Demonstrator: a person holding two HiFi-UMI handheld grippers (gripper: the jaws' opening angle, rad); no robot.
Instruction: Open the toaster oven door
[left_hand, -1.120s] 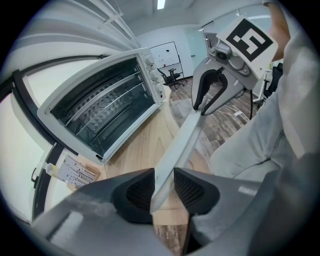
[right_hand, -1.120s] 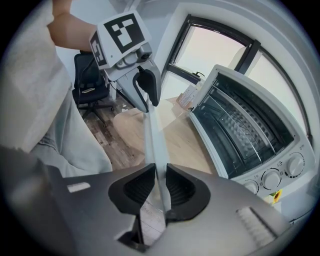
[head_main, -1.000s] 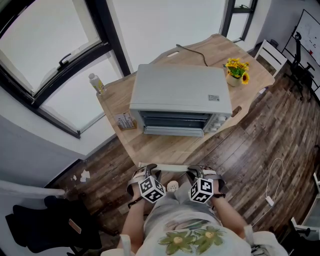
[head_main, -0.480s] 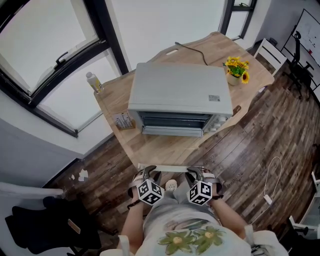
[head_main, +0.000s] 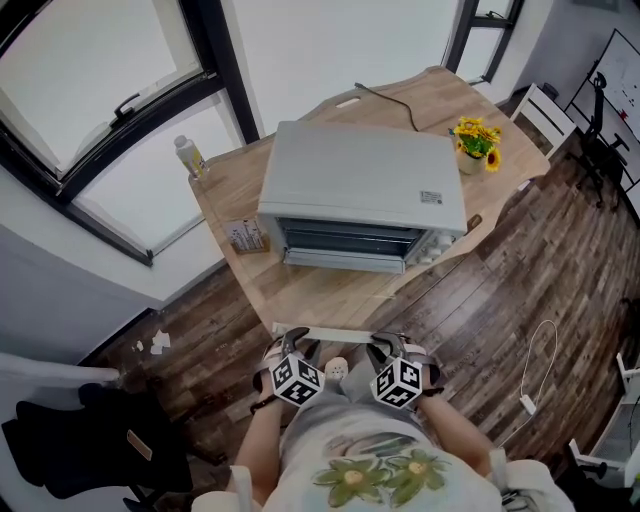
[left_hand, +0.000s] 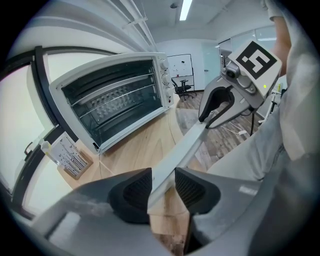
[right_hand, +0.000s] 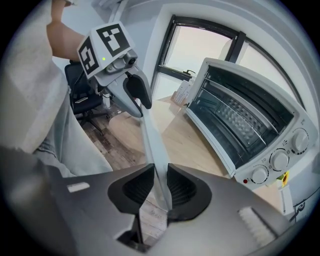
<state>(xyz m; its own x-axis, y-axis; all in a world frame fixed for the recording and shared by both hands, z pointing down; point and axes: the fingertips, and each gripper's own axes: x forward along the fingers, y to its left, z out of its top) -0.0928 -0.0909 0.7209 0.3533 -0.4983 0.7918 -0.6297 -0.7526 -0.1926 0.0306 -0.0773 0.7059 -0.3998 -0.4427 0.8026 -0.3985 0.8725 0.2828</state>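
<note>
The white toaster oven (head_main: 360, 195) stands on the wooden table (head_main: 330, 295), its front toward me; wire racks show inside it (left_hand: 115, 97) (right_hand: 250, 130). Both grippers are well short of it, off the table's near edge and close to my body. Between them they carry a pale flat bar (head_main: 335, 332). My left gripper (head_main: 283, 340) (left_hand: 162, 187) has one end of the bar (left_hand: 185, 145) between its pads. My right gripper (head_main: 390, 342) (right_hand: 160, 187) has the other end (right_hand: 152, 145); its jaws are opening, with the bar still touching the pads.
On the table are a small bottle (head_main: 188, 155) at the left corner, a card holder (head_main: 245, 238) beside the oven, a flower pot (head_main: 476, 140) at the right and the oven's cord (head_main: 385, 100) at the back. A white chair (head_main: 545, 110) stands far right. Dark bags (head_main: 90, 450) lie on the floor at left.
Both grippers, with the bar between them, have drifted slightly toward my body. The oven has not changed.
</note>
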